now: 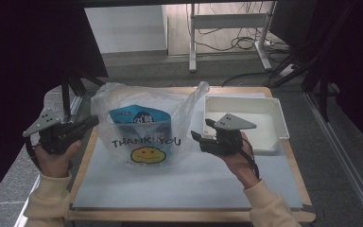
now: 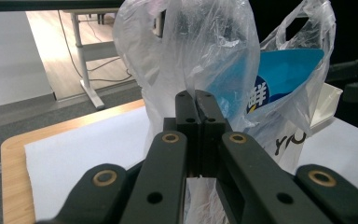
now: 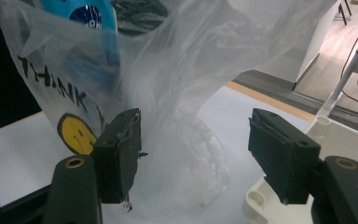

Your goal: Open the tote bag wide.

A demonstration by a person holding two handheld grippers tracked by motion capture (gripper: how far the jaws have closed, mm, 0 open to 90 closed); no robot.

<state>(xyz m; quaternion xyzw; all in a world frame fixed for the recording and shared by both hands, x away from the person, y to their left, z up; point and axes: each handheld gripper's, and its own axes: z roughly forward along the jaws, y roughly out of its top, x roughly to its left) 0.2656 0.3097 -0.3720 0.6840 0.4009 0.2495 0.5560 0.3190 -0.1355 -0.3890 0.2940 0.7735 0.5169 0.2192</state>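
A clear plastic bag [image 1: 142, 137] printed "THANK YOU" with a yellow smiley stands on the white sheet. Inside it leans a blue packet [image 1: 139, 118]. My left gripper [image 1: 92, 121] is at the bag's left edge. In the left gripper view its jaws [image 2: 196, 100] are pressed together with a strip of the bag [image 2: 205, 56] pinched between them, the blue packet [image 2: 284, 74] behind. My right gripper [image 1: 197, 137] hovers just right of the bag, open. In the right gripper view it [image 3: 193, 123] stands wide, the bag [image 3: 177, 70] ahead of the pads and not touched.
A white tray [image 1: 274, 123] sits at the table's back right, close behind my right hand, and its corner [image 3: 345, 135] is in the right gripper view. A white sheet [image 1: 184, 184] covers the wooden table [image 1: 170, 215]. Desk legs and cables lie on the floor beyond.
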